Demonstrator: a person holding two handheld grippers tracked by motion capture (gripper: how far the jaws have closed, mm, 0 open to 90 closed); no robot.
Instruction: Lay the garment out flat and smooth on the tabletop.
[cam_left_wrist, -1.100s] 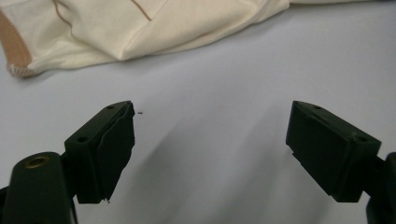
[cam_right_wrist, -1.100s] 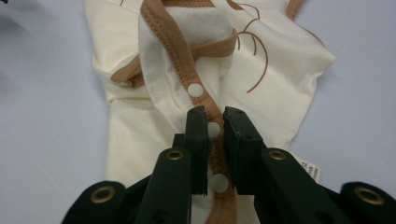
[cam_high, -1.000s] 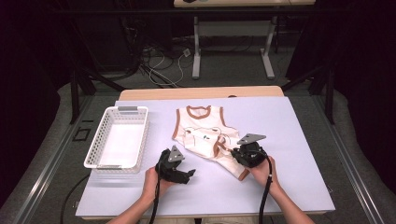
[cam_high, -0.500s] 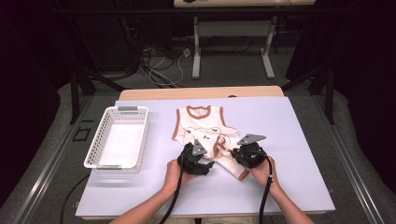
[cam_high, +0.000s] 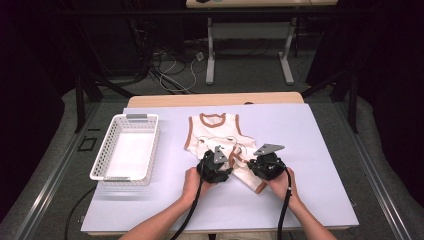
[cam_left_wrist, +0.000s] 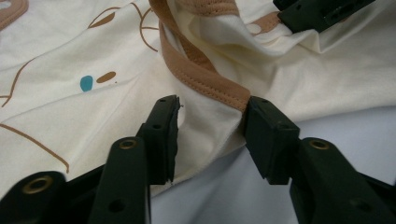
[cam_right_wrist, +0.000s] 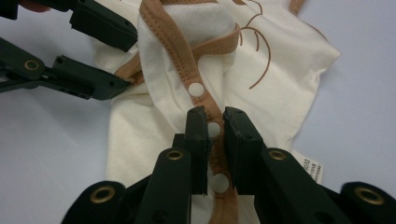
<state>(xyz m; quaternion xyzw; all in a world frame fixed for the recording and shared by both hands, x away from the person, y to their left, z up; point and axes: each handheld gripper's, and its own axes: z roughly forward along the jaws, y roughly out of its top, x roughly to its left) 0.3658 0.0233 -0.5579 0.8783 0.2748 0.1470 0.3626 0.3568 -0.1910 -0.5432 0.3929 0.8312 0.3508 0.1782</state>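
Observation:
A cream baby bodysuit (cam_high: 215, 132) with brown trim lies flat on the pale table cover (cam_high: 325, 150), its lower part folded up. My left gripper (cam_high: 226, 165) sits at the garment's lower left edge. Its jaws have just been closing, and they stand apart around a bunched fold of cloth and brown trim (cam_left_wrist: 210, 79). My right gripper (cam_right_wrist: 215, 126) is shut on the brown snap strip (cam_right_wrist: 196, 88), with white snaps showing between and in front of the pads. In the high view the right gripper (cam_high: 252, 162) is at the garment's lower right.
A white mesh basket (cam_high: 141, 118) stands on the left of the table. The garment's white care label (cam_right_wrist: 312, 169) sticks out near my right gripper. Beyond the far table edge are metal table legs and cables on the floor.
My left gripper has moved right, from the bare cover beside the bodysuit onto its lower edge, and its jaws have narrowed. The right gripper has stayed put.

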